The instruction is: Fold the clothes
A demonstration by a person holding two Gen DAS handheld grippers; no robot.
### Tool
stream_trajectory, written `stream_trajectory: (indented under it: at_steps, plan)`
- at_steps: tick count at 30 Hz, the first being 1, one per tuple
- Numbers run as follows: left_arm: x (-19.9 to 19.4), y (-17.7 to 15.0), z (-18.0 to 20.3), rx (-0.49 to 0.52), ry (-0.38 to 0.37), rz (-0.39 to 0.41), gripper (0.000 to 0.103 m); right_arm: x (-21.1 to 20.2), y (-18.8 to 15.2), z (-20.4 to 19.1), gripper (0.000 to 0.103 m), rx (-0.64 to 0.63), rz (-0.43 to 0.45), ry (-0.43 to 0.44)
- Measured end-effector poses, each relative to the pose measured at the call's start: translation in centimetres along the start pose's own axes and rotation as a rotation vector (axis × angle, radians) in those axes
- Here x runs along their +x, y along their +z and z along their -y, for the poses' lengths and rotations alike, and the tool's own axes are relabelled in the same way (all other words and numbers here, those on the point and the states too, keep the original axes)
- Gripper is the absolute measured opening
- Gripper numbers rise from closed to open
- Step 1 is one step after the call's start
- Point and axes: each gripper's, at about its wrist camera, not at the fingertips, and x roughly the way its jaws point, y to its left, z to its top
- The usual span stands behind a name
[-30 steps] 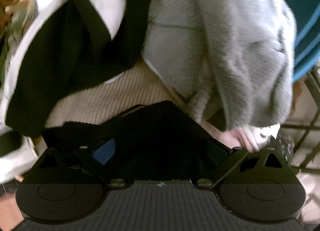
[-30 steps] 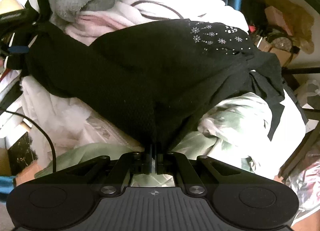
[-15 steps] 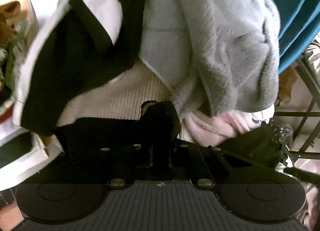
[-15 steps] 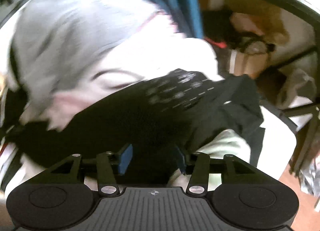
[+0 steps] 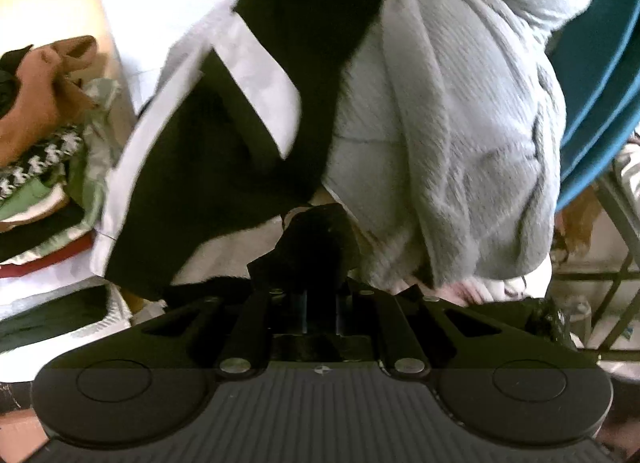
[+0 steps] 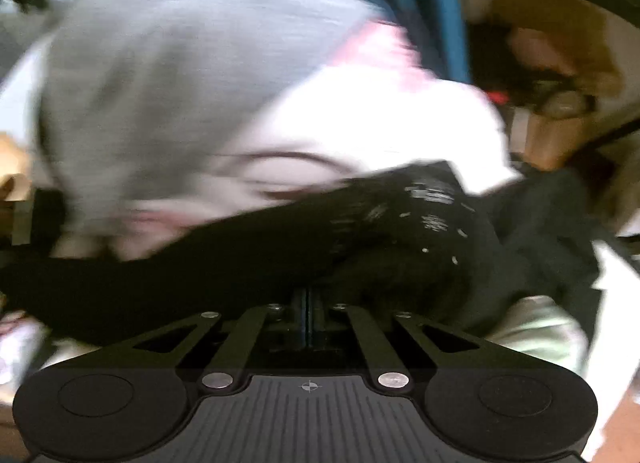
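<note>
A fold of the black garment is clamped in the left gripper, whose jaws are drawn almost together on the cloth; they have just been closing, and the black fabric is bunched up between and above them. In the right wrist view the same black garment, with small white dotted motifs on it, is stretched across the picture, and the right gripper is seen with its jaws pressed fully together. They opened and closed again a moment ago, and an edge of the black cloth appears to be caught at the tips, though the picture is blurred there.

The garment lies on a pile of clothes, in front of the grey fleece garment that is heaped behind it. A black and white jacket is draped at the left of the fleece in the left wrist view, and a pale pink garment is seen under the fleece in the right wrist view. A teal fabric stands at the right behind the pile. At the far left a stack of folded clothes is visible, with a brown piece on top. A pale green cloth is seen below the black garment at the right
</note>
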Motion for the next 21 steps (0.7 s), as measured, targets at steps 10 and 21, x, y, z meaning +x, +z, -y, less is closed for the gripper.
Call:
stream_trajectory:
  at_steps: [10, 21]
  plan:
    - [-1.6, 2.8, -2.6, -0.053, 0.054, 0.100, 0.012, -3.1, -1.7, -2.4, 0.013, -0.070, 0.018, 0.064]
    - [-0.8, 1.4, -1.3, -0.003, 0.061, 0.066, 0.012, 1.3, 0.7, 9.4, 0.069, 0.232, -0.008, -0.220]
